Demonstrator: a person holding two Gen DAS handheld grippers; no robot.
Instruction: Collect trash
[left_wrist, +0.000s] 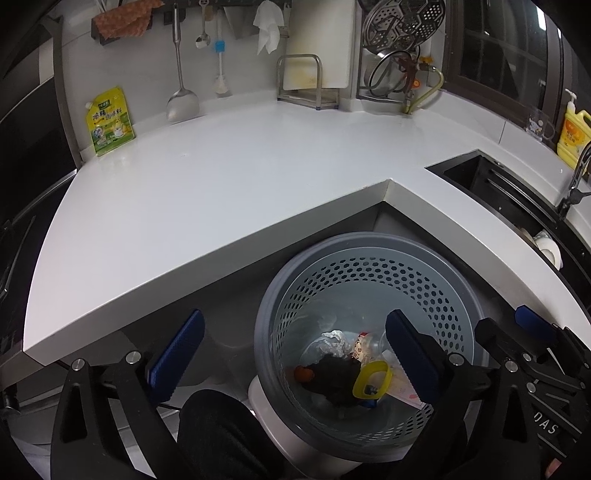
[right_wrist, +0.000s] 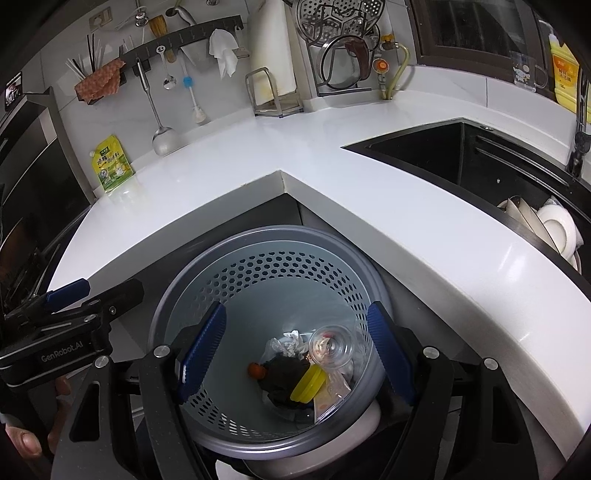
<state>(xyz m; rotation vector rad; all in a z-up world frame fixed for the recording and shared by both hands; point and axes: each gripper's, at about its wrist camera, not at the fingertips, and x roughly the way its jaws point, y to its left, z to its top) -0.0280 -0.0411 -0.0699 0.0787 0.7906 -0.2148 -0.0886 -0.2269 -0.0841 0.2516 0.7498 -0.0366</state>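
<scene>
Below the inner corner of the white table (right_wrist: 369, 206), a grey perforated bin (right_wrist: 266, 273) stands on the floor and holds the gathered trash. At its bottom lie a crumpled foil wad (left_wrist: 334, 341), a dark clump (right_wrist: 286, 373), a small orange piece (right_wrist: 255, 370) at the clump's 9 o'clock, a yellow lid (right_wrist: 308, 384) at its 4 o'clock, a clear plastic cup (right_wrist: 332, 345) at its 1 o'clock, and a flat clear wrapper (right_wrist: 332, 398) against the wall toward 5 o'clock.

Left tongs (left_wrist: 291, 356) hang over the bin's rim with the blue pads spread at their widest and nothing between them; one pad is outside the bin at 9 o'clock, the other over its inside. Right tongs (right_wrist: 299, 354) hover above the bin's mouth, pads well apart, gripping nothing, with the trash seen between them far below.

On the table's far side, at 10 o'clock, a yellow-green pouch (left_wrist: 109, 123) leans on the wall. A black sink (right_wrist: 461, 155) sits at 2 o'clock, white dishes (right_wrist: 554, 229) in it, and a yellow soap bottle (left_wrist: 572, 134) stands beyond.
</scene>
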